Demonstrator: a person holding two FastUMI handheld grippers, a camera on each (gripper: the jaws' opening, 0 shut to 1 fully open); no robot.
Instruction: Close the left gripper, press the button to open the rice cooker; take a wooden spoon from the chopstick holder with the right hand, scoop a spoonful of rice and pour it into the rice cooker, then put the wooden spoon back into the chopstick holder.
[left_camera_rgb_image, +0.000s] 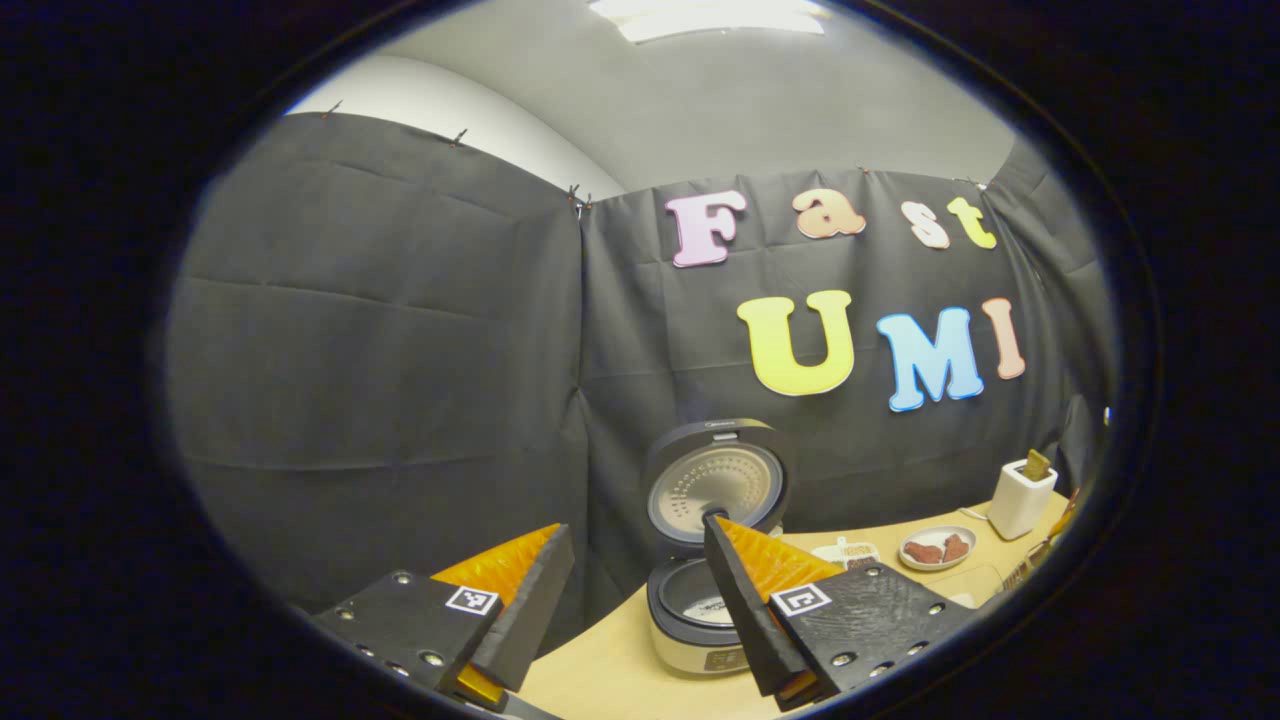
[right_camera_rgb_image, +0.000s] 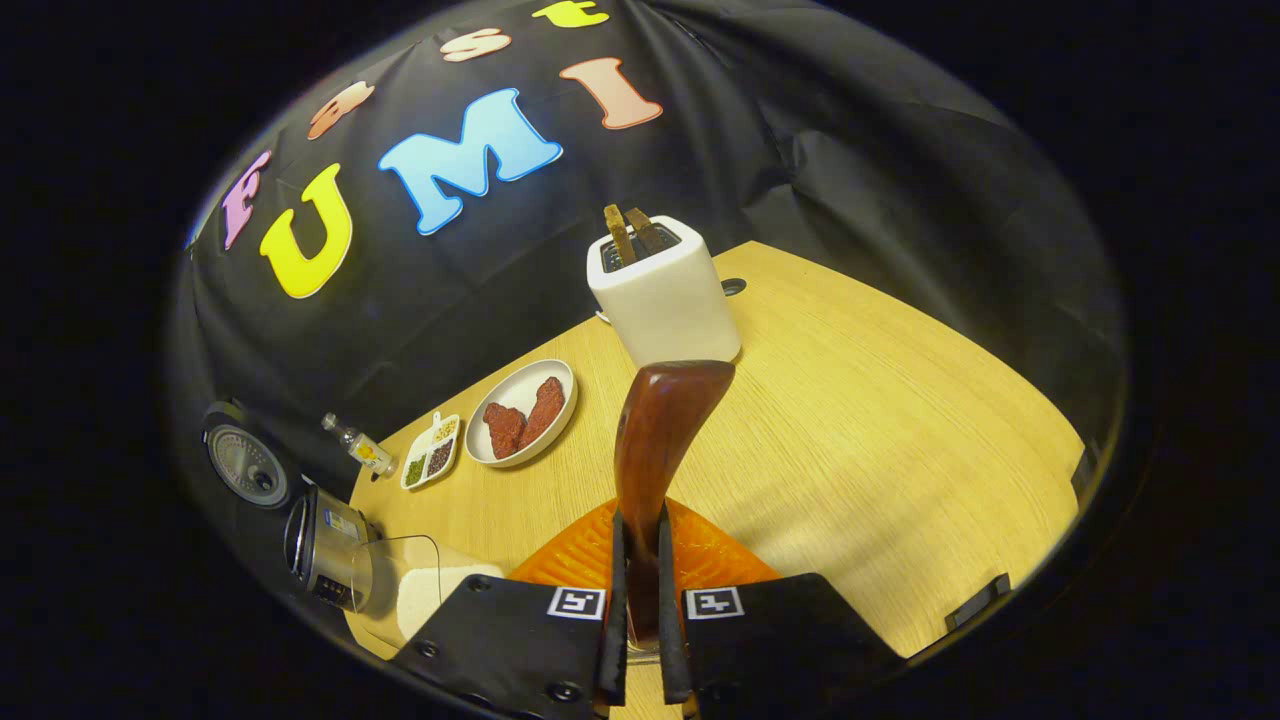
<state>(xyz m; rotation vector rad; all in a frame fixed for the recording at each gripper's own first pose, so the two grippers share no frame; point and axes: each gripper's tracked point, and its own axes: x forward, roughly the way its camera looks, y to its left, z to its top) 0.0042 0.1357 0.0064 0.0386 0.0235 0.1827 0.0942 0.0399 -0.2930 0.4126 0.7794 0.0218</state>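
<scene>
Now right tool (right_camera_rgb_image: 640, 560) clamps one wooden spoon (right_camera_rgb_image: 655, 440); left tool (left_camera_rgb_image: 635, 545) wide; one rice cooker (left_camera_rgb_image: 705, 560) open

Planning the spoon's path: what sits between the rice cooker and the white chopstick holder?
In the right gripper view, between the rice cooker and the chopstick holder sit a small bottle, a divided dish and a plate of reddish pieces.

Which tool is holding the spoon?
The right tool: shut on the wooden spoon. The left tool is open, holding nothing.
</scene>
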